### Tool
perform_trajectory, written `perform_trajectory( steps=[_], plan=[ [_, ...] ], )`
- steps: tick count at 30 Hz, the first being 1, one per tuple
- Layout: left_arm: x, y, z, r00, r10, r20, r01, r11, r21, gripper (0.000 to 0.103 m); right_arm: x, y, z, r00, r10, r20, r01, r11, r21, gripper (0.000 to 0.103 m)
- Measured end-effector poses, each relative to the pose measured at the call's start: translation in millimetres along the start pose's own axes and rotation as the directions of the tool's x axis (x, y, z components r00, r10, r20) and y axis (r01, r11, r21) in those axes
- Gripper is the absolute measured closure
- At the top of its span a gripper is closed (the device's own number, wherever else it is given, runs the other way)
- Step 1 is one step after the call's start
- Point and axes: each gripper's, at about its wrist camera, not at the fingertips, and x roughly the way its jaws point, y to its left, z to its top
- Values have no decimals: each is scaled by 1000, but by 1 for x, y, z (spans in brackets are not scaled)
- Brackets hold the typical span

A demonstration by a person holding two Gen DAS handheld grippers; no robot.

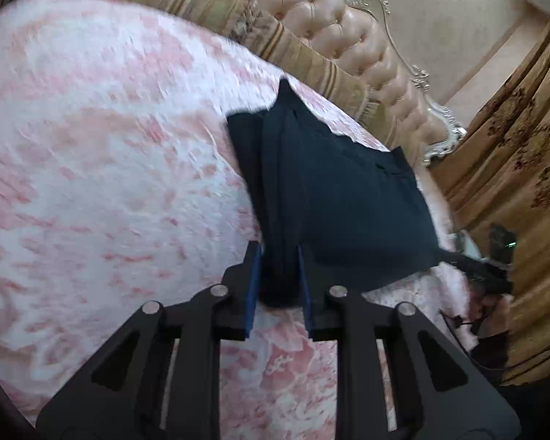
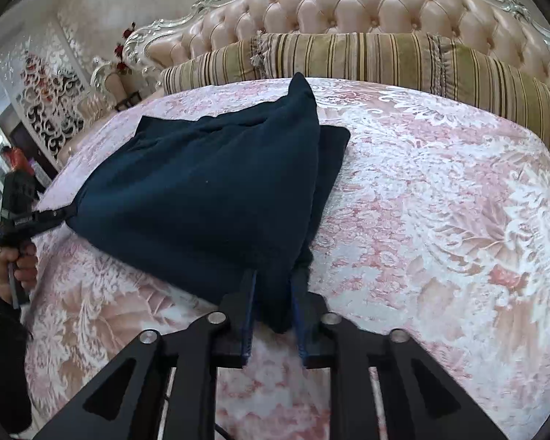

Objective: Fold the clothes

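So, nearest the cameras, both grippers were clamped on the dark navy garment [image 2: 201,183]: the left gripper [image 1: 280,275] pinched one bunched near corner between its blue pads, the right gripper [image 2: 273,293] pinched the other. The cloth was stretched between them and lifted, a folded layer trailing down onto the pink floral bedspread [image 2: 440,201].

It looked like soft, thick knit, light enough but floppy, so I'd guess it sags and bunches unless held by corners or along a hem, like here.

Room-wise, there was loads of open bedspread to the garment's right, less on its left, where the bed's edge ran close. Beyond the garment lay a striped bolster [image 2: 385,55], then the tufted headboard [image 2: 385,3].
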Motion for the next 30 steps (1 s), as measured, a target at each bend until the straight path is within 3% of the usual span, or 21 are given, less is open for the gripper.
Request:
perform_trajectory(
  steps=[3, 5, 7, 12, 14, 16, 18, 23, 30],
  plan=[
    [-28, -26, 9, 988, 75, 135, -87, 993, 85, 79, -29, -4, 8, 992, -82, 95, 80, 996, 27, 63],
    [-33, -49, 12, 974, 107, 200, -138, 979, 148, 85, -21, 8, 12, 989, -108, 103, 109, 994, -10, 59],
    [-16, -71, 10, 970, 155, 189, -195, 957, 213, 92, -9, 21, 17, 986, -132, 107, 138, 989, -52, 59],
    [50, -99, -2, 976, 194, 97, -216, 920, 326, 92, 19, 54, 28, 974, -190, 120, 207, 966, -155, 59],
    [70, -102, -6, 963, 257, 87, -270, 886, 378, 92, 30, 67, 32, 969, -212, 127, 234, 952, -196, 59],
    [78, -93, -7, 947, 312, 79, -318, 870, 377, 92, 41, 80, 37, 963, -234, 135, 261, 936, -236, 59],
    [76, -77, -8, 951, 302, 65, -306, 890, 340, 92, 50, 83, 37, 960, -246, 130, 272, 929, -252, 59],
    [61, -42, -4, 957, 285, 57, -291, 926, 239, 95, 47, 62, 32, 971, -208, 117, 228, 955, -189, 56],
    [50, -47, -4, 952, 287, 102, -303, 927, 223, 95, 26, 53, 35, 961, -250, 122, 267, 951, -153, 51]
  ],
)
